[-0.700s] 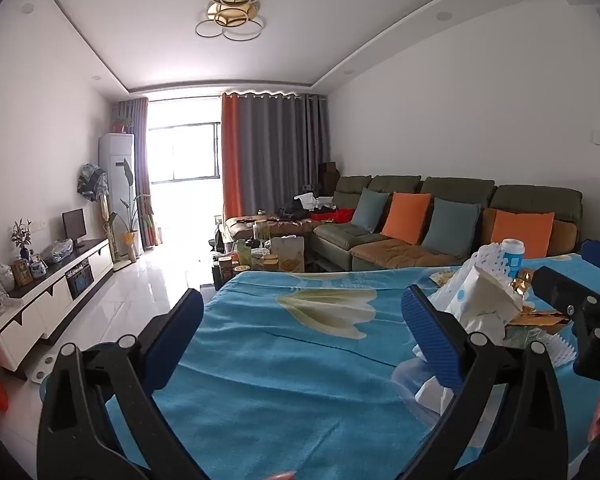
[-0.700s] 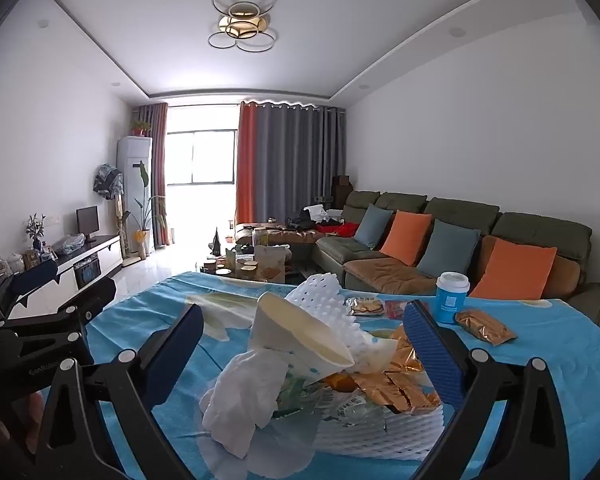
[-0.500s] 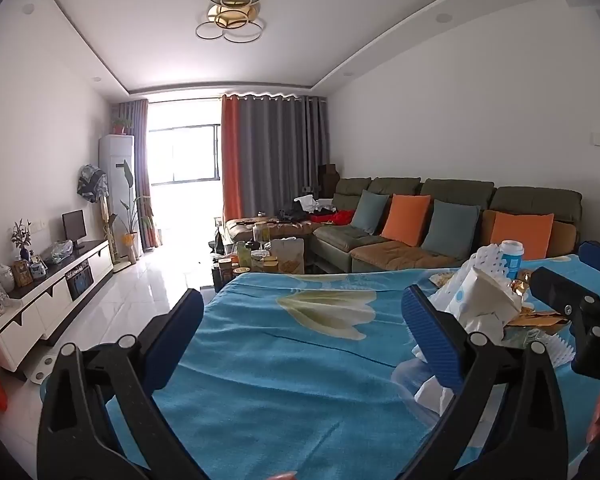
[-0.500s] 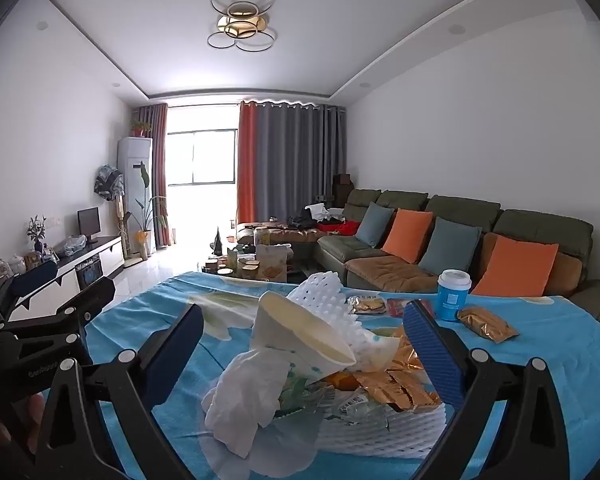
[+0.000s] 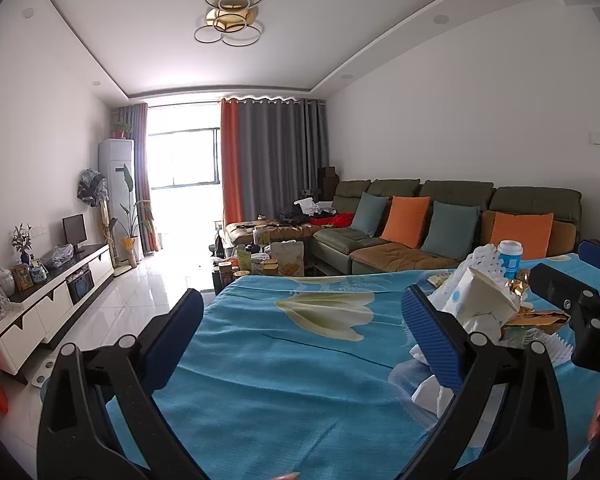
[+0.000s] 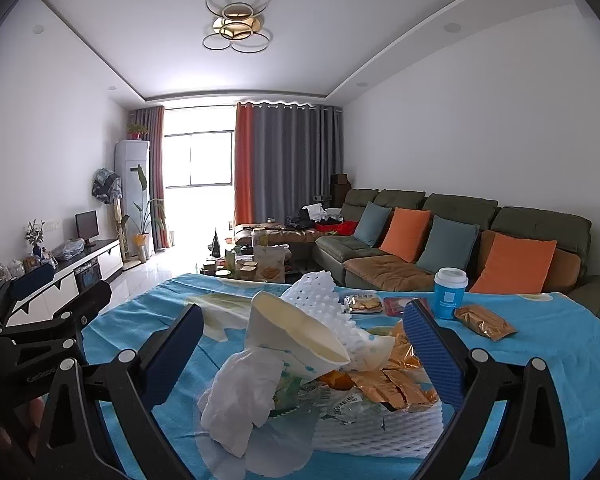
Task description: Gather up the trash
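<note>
A heap of trash lies on the blue cloth-covered table (image 6: pixel 560 332): a tipped paper cup (image 6: pixel 296 340), a crumpled white tissue (image 6: pixel 244 396), white foam netting (image 6: pixel 320 292) and gold snack wrappers (image 6: pixel 396 384). My right gripper (image 6: pixel 300 346) stands open just short of the heap, the cup and tissue showing between its blue pads. In the left wrist view the same heap sits at the right, with the cup (image 5: pixel 480 304) beyond the right pad. My left gripper (image 5: pixel 300 340) is open over bare cloth (image 5: pixel 284 368), holding nothing.
A blue lidded cup (image 6: pixel 450 292) stands upright behind the heap, with a gold packet (image 6: pixel 484 322) and snack packs (image 6: pixel 364 304) beside it. Beyond the table are a green sofa (image 6: pixel 460 216) with cushions, a cluttered low table (image 6: pixel 256 264) and a TV cabinet (image 5: pixel 56 292).
</note>
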{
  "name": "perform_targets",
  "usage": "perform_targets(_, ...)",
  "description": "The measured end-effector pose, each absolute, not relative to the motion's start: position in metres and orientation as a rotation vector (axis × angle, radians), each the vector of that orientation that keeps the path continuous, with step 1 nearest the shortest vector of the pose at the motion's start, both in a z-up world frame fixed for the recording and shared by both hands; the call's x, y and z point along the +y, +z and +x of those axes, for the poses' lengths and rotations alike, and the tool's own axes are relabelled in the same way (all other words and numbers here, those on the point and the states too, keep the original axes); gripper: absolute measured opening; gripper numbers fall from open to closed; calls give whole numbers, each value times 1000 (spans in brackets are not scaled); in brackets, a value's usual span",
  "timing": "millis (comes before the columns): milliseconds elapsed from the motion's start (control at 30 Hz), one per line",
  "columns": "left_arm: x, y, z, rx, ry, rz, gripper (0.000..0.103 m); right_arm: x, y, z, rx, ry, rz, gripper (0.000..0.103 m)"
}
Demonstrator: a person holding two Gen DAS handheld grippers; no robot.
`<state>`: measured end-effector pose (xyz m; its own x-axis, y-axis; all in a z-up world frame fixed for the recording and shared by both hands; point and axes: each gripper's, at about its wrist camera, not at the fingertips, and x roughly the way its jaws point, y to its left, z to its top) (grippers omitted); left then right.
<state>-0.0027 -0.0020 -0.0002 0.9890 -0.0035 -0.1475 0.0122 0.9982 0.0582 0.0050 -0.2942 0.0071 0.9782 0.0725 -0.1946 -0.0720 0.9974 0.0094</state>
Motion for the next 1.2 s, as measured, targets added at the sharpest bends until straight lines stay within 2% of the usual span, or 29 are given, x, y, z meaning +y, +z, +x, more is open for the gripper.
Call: perform_targets(1200, -2, 5, -7, 146, -21, 56, 97, -300, 10, 8, 195, 76, 13, 96)
